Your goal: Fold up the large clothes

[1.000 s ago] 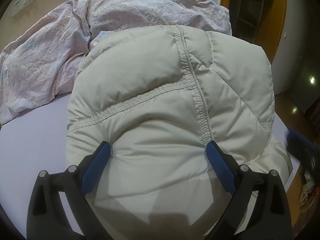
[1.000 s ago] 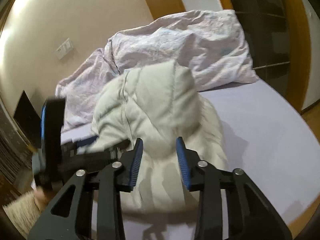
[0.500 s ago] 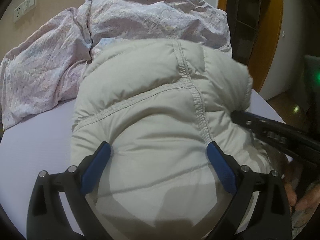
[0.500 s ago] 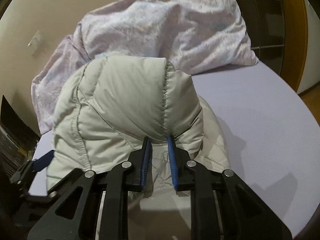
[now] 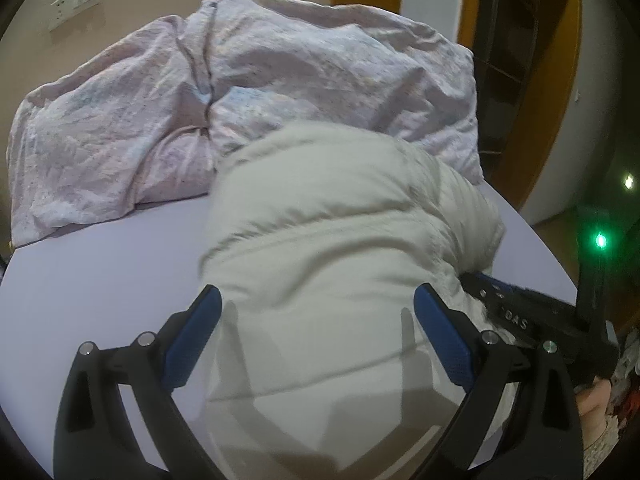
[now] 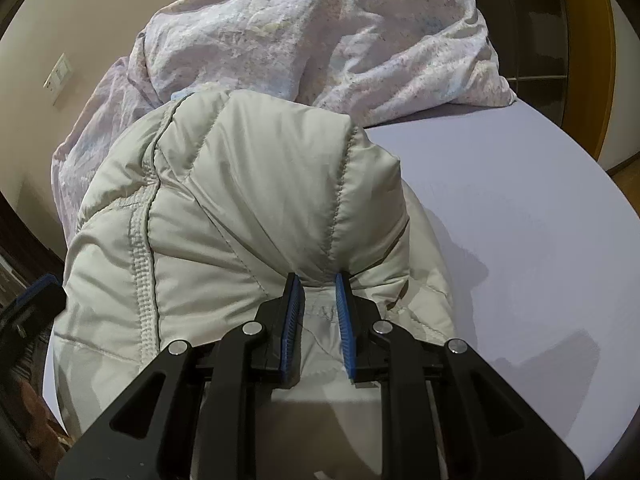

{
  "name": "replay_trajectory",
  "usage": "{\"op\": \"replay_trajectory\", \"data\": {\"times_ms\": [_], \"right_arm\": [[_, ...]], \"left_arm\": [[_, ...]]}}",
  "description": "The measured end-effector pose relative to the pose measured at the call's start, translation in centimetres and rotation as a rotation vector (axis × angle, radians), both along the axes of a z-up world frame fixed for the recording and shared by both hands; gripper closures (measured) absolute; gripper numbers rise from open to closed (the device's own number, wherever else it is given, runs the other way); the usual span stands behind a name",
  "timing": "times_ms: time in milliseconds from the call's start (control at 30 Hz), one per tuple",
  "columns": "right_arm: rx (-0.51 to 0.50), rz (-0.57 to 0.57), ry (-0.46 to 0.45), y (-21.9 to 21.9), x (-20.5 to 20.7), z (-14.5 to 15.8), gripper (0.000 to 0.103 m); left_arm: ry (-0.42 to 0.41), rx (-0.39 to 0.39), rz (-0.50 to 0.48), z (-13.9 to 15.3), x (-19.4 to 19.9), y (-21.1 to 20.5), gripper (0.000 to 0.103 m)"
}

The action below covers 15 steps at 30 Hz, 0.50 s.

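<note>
Blue-padded and narrowed, the right claw (image 6: 317,280) is pinching a fold of the pale quilted jacket (image 6: 240,208); its jaws have just been closing onto that fabric, which is bunching between the pads. Over in the left wrist view, the left claw (image 5: 316,300) is standing wide apart, its pads straddling the jacket's bulk and not pressing it, with the right claw's black body reaching in from the right edge. Around both claws, the jacket is lying heaped on the lavender bed sheet (image 6: 520,240), near the bed's front edge. Behind it a crumpled pink patterned duvet (image 5: 240,100) is piling up against the beige wall (image 5: 160,0).
</note>
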State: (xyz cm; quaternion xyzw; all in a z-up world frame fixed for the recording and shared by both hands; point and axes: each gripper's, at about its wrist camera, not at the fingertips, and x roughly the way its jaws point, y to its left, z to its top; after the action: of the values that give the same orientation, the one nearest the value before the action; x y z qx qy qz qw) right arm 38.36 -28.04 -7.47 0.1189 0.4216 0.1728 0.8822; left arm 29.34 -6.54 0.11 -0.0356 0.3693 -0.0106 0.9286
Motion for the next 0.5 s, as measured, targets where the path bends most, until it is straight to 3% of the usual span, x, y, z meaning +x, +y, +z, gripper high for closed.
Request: {"op": "replay_trajectory", "data": {"times_ms": [167, 500], "right_arm": [[0.008, 0.002, 0.003, -0.1, 0.0, -0.2, 0.085], [0.033, 0.011, 0.006, -0.4, 0.3, -0.5, 0.084]], "left_arm": [[-0.013, 0.015, 0.035, 0.7, 0.5, 1.3, 0.006], [-0.042, 0.117, 0.080, 1.0, 1.7, 2.1, 0.006]]}}
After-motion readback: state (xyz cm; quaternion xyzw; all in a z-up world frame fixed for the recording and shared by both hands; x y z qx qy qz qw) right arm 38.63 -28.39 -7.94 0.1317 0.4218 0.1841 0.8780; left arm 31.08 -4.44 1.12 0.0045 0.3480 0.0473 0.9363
